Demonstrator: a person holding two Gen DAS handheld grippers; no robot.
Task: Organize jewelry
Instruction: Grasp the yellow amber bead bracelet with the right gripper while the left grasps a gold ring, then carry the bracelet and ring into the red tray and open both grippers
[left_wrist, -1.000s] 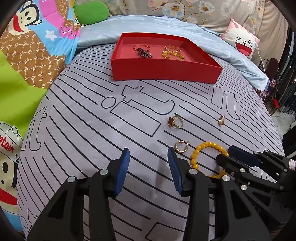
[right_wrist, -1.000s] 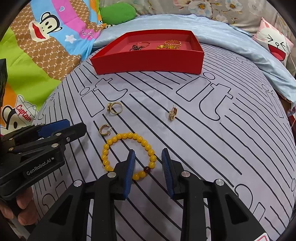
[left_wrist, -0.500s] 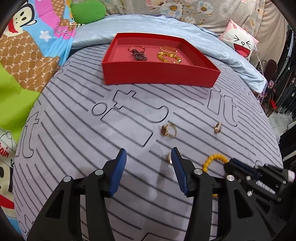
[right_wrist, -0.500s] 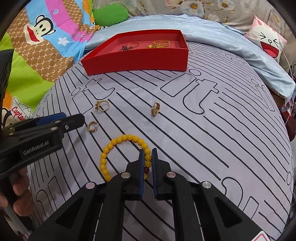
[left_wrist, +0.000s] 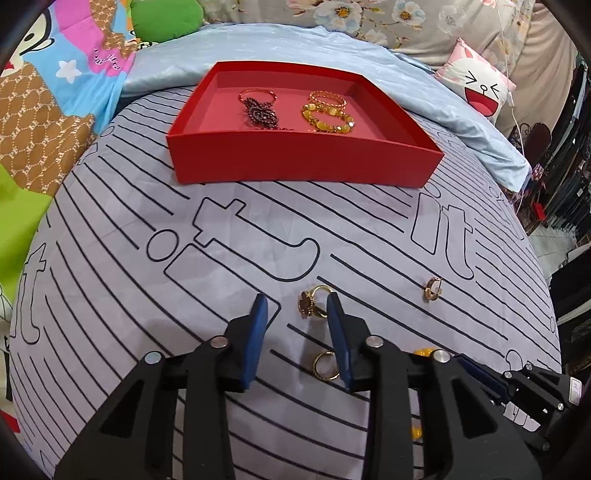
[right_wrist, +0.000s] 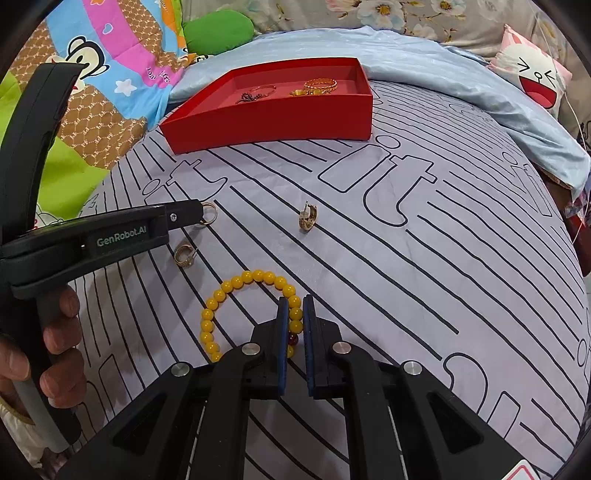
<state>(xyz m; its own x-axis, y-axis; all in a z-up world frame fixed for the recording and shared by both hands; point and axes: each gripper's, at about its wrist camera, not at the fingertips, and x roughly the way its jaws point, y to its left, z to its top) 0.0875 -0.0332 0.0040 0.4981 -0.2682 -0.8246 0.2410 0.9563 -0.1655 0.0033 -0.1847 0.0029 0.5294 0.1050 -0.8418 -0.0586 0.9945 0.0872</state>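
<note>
A red tray (left_wrist: 303, 162) (right_wrist: 273, 118) at the far side of the bed holds a dark chain and gold bracelets. My right gripper (right_wrist: 294, 314) is shut on the yellow bead bracelet (right_wrist: 236, 282), which lies on the striped sheet. My left gripper (left_wrist: 295, 306) is open, its jaws on either side of a gold ring with a dark red stone (left_wrist: 312, 301). A gold hoop earring (left_wrist: 325, 365) (right_wrist: 184, 254) lies under it. Another gold earring (left_wrist: 432, 290) (right_wrist: 307, 218) lies to the right.
The grey striped sheet (left_wrist: 110, 295) covers the bed. A light blue blanket (left_wrist: 295, 48), a cartoon quilt (left_wrist: 55, 92), a green cushion (left_wrist: 166, 18) and a white face pillow (left_wrist: 476, 85) lie around the far edges. A dark floor area is on the right.
My right gripper closed onto the yellow bracelet. My left gripper moved forward from near the hoop earring until its jaws flank the red-stone ring, and narrowed somewhat.
</note>
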